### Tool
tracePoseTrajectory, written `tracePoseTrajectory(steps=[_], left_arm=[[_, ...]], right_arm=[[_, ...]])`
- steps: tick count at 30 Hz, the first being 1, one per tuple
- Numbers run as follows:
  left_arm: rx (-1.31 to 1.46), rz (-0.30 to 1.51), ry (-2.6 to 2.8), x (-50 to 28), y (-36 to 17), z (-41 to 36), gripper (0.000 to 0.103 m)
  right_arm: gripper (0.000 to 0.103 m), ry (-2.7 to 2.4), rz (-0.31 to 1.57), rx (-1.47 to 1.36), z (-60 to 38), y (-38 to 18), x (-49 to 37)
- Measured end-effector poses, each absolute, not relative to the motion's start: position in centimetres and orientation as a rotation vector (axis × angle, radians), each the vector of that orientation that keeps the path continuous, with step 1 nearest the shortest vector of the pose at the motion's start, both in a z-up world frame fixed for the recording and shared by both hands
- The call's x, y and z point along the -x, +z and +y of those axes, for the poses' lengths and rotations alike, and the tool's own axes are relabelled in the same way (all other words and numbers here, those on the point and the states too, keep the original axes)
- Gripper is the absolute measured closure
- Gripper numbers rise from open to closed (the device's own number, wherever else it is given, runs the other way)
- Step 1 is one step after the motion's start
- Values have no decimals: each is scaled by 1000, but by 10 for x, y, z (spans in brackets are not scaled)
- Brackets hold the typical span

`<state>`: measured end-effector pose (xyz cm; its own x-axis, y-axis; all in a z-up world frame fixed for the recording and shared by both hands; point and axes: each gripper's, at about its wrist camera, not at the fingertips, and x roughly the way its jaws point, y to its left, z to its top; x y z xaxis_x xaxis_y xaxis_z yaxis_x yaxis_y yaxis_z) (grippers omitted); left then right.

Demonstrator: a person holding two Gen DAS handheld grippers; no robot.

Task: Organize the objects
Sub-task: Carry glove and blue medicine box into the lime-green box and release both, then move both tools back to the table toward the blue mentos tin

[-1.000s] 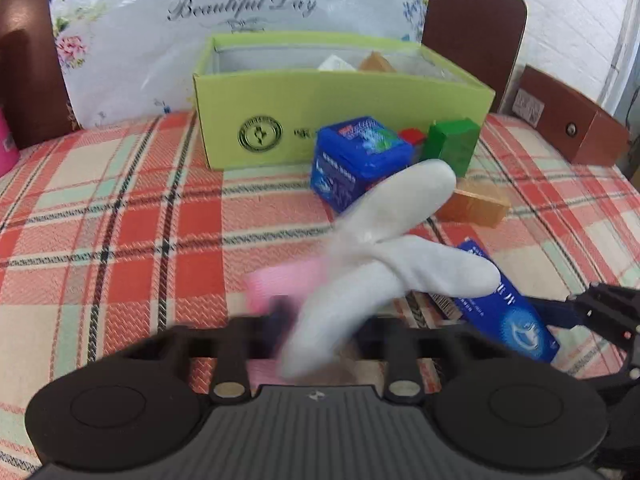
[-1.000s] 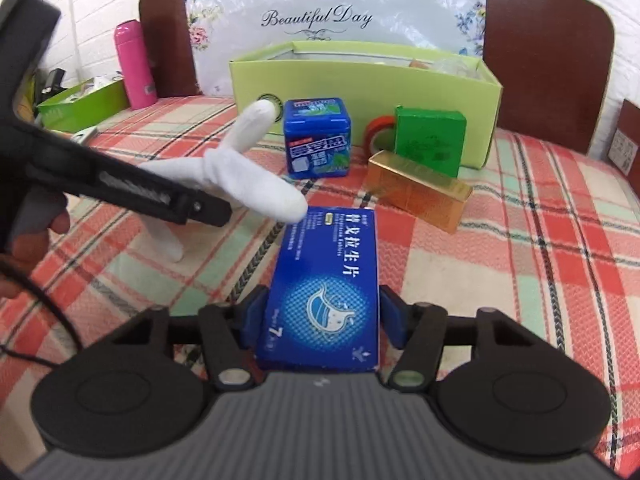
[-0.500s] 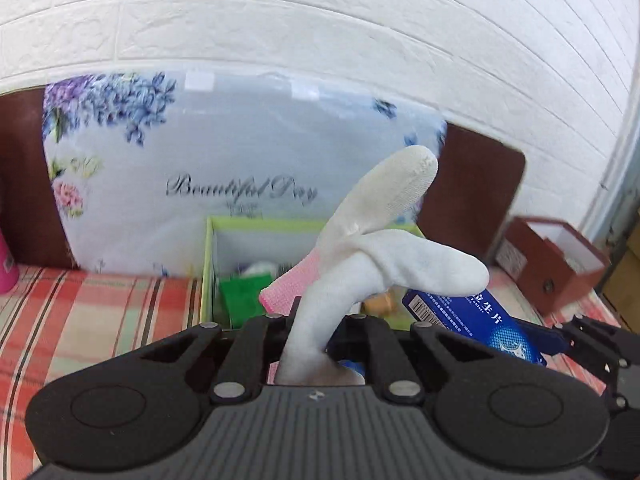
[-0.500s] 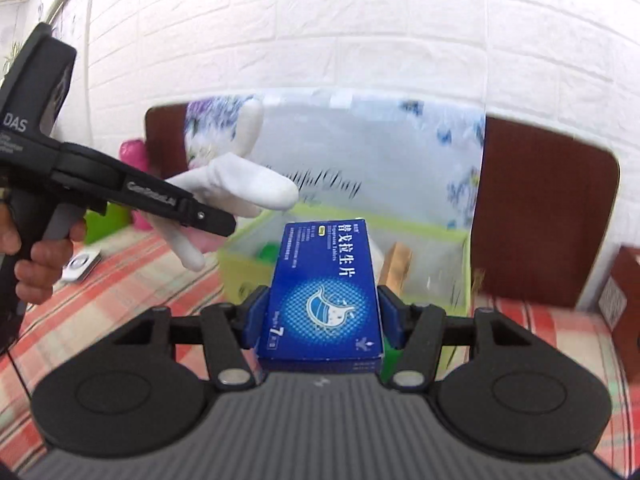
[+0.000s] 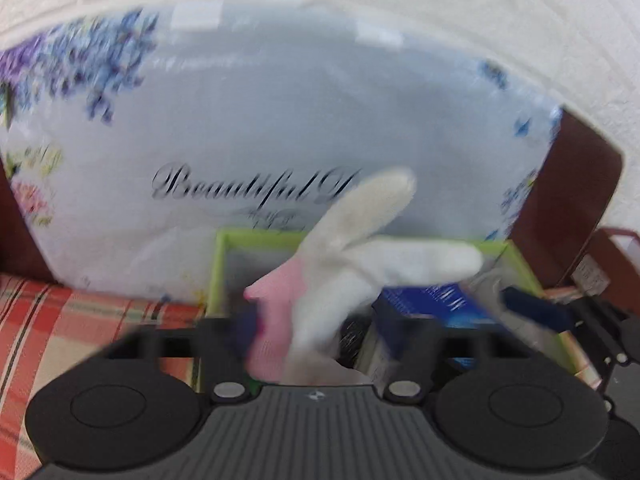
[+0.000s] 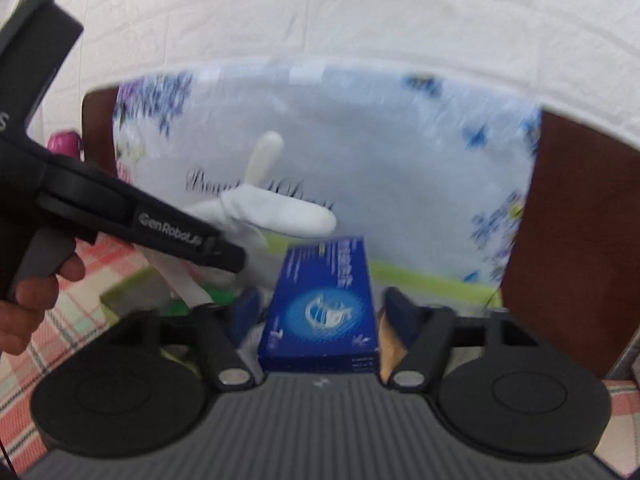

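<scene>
Both grippers hang over the green cardboard box (image 5: 516, 254), jaws just opened wide to drop their loads in. Left gripper (image 5: 316, 332): the white-and-pink glove (image 5: 340, 264) sits loose between its fingers, above the box's left half. Right gripper (image 6: 320, 312): the blue medicine carton (image 6: 324, 304) stands between parted pads, clear gaps either side, above the box's right half.

A floral plastic bag (image 5: 280, 128) leans against the white brick wall (image 6: 360, 12).
</scene>
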<state>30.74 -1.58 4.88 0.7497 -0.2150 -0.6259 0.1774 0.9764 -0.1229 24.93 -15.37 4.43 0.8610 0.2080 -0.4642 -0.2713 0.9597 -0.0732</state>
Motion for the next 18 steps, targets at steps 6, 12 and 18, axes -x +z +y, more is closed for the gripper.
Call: tracePoseTrajectory(steps=[6,12,18], left_arm=[[20,616,-240,-273,41,-7,21],[11,606,-212,-259,53,-6,21],[62,573,-198,-218,75,-2,20]], right_arm=[[0,221,405,205,-150,30,-227],[0,218,419,152,-155,49,-210],[0,142,438,139,-155,75,-176]])
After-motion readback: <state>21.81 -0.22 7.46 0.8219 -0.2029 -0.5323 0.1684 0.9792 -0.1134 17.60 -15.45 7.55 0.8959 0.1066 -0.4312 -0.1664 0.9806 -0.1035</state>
